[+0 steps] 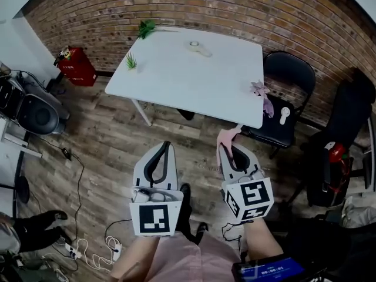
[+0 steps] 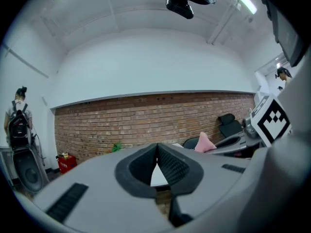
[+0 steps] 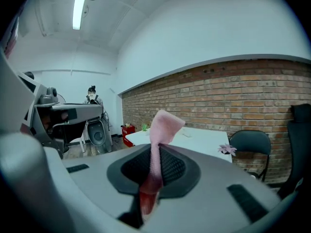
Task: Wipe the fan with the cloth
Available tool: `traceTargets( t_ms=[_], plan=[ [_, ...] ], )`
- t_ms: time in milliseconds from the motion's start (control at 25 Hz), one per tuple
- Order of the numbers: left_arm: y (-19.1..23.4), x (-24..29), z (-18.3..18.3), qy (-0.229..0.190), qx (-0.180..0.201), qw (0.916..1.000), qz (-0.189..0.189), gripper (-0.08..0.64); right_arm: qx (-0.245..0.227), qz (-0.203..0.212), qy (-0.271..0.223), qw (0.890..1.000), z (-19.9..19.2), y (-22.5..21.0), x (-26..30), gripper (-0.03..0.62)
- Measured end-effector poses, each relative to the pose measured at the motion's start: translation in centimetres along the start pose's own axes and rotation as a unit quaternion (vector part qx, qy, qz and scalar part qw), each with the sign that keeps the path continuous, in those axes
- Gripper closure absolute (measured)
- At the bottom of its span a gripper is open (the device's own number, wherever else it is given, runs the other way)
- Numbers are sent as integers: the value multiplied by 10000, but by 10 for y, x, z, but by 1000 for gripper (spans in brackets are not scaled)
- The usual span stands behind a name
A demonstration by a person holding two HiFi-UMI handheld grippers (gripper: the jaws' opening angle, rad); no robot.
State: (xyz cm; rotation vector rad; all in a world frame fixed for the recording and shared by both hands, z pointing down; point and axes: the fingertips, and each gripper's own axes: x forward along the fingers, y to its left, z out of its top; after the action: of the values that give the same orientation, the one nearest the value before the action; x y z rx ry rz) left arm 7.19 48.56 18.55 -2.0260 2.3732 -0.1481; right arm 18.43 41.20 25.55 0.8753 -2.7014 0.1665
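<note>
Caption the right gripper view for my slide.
Right gripper shut on a pink cloth, facing the white table and brick wall.

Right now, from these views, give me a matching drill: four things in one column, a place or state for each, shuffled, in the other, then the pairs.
Things:
1. pink cloth
2. left gripper
3. red box
4. pink flower

Place or state:
A. on the floor by the brick wall
B. on the white table, near its right edge
C. shut, nothing between the jaws
D. clamped in the right gripper

Pairs: 1-D; 2-C; 3-A; 4-B
</note>
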Motion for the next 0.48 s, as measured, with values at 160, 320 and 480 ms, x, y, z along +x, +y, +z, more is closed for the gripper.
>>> traceTargets(
  t_ms=[160, 320, 480],
  plan=[
    [36, 52, -2, 33, -55, 9999, -110, 548, 48, -102, 8, 9999, 21, -12, 60, 558],
    [65, 96, 2, -37, -44, 9997, -224, 548, 21, -221, -35, 9997, 42, -23, 103, 558],
    [81, 128, 9, -126, -10, 9991, -401, 548, 38, -397, -102, 9992, 62, -32, 128, 558]
  ],
)
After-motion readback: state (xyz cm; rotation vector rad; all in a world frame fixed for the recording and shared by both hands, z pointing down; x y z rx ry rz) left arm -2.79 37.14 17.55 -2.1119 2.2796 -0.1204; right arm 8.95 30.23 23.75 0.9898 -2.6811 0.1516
